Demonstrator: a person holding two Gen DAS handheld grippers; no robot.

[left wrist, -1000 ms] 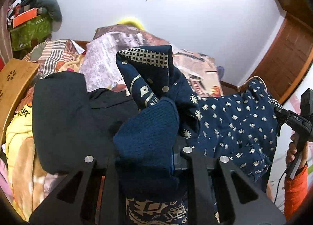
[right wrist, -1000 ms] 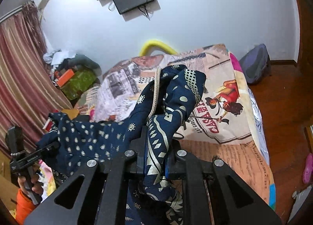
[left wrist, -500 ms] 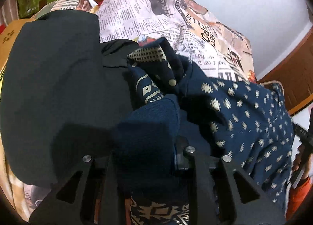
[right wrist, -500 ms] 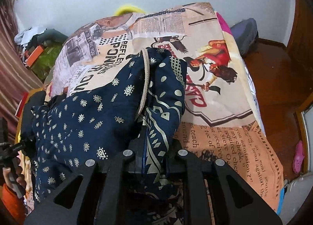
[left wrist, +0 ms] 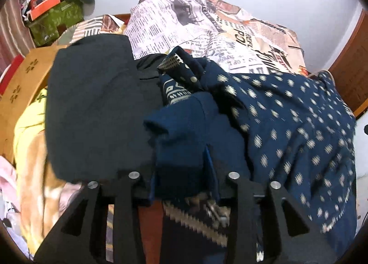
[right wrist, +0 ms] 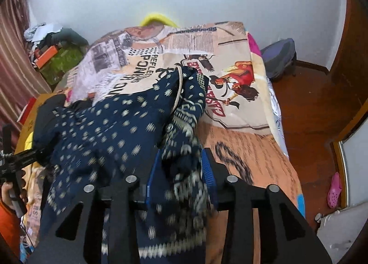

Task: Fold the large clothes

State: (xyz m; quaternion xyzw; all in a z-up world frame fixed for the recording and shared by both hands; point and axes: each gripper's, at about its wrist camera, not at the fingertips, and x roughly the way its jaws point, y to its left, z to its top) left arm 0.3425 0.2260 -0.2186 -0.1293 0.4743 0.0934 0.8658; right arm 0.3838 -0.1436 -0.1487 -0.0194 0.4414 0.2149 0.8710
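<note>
Black pile point(left wrist: 92, 107): sat at the newsprint bedspread's point(left wrist: 184, 18) left edge.
Left gripper point(left wrist: 181, 167): jaws had just been opening, a plain fold lying loose between them.
Navy garment point(left wrist: 287, 126): lay bunched on the bedspread, overlapping the pile.
Right gripper point(right wrist: 180, 172): jaws had just been opening, the patterned hem slack between them.
Risk: cloth snagging on the withdrawing pads could drag the fold open.

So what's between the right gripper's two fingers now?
A bunched fold of the navy patterned garment lies between the right gripper's fingers, whose jaws have just been opening; the right wrist view shows it.
</note>
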